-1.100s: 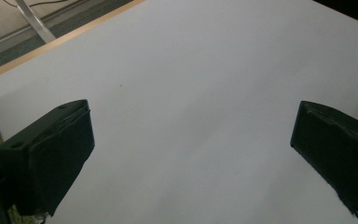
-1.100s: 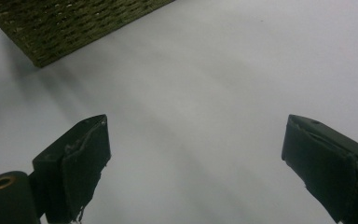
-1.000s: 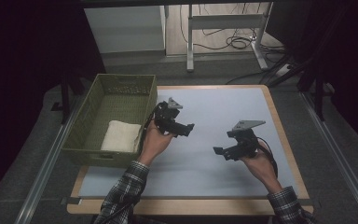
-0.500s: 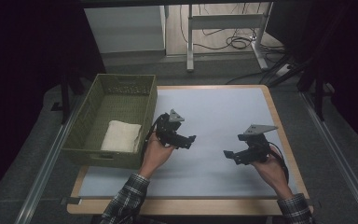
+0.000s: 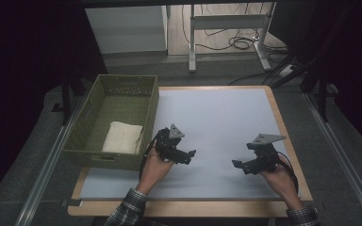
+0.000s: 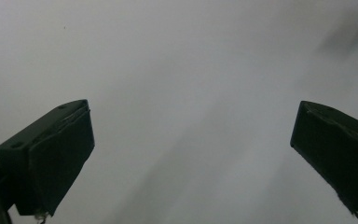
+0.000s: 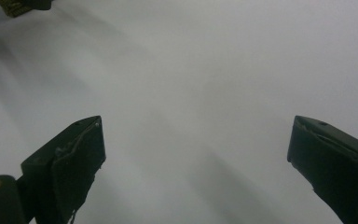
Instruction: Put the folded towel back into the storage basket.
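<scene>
A folded white cloth lies inside a green woven basket at the table's left side. My left gripper hovers just right of the basket's near corner, open and empty; its jaws stand wide apart over bare white surface in the left gripper view. My right gripper is held low over the right part of the white mat, also open with nothing between its jaws.
The white mat covers a wooden table top. A corner of the green basket shows at the top left of the right gripper view. Beyond the table are a metal desk frame and cables on the floor.
Both hands have drawn back toward the near edge of the table. The left gripper moved right and nearer, away from the basket; the right gripper moved nearer and slightly right.
</scene>
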A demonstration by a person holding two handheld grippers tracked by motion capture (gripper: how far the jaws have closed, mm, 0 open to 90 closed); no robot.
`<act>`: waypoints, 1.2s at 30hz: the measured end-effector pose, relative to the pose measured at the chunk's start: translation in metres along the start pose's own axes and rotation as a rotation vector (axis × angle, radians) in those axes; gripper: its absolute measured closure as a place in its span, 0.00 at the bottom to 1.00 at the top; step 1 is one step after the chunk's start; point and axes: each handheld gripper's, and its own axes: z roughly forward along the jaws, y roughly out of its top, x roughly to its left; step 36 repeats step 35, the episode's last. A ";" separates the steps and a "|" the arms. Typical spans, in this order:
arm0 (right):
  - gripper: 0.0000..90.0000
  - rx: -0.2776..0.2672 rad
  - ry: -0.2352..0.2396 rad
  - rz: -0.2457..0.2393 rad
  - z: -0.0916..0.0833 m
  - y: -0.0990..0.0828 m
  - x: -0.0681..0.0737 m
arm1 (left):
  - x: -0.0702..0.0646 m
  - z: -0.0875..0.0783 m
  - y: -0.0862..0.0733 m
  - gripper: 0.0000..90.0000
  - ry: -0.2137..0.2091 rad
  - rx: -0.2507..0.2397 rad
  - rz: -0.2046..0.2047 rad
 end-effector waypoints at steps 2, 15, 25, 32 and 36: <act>0.05 0.002 -0.002 0.002 0.000 -0.004 0.000 | -0.003 0.000 -0.005 0.00 -0.001 0.005 0.002; 0.05 0.049 -0.002 0.009 0.008 -0.033 0.004 | -0.013 0.002 -0.042 0.00 -0.004 0.050 -0.005; 0.05 0.065 -0.039 -0.006 0.014 -0.044 0.002 | -0.020 0.015 -0.059 0.00 -0.015 0.100 -0.013; 0.05 0.075 -0.081 -0.047 0.016 -0.046 0.008 | -0.019 0.015 -0.060 0.00 -0.022 0.105 -0.032; 0.05 0.073 -0.079 -0.044 0.016 -0.046 0.007 | -0.019 0.015 -0.060 0.00 -0.020 0.104 -0.025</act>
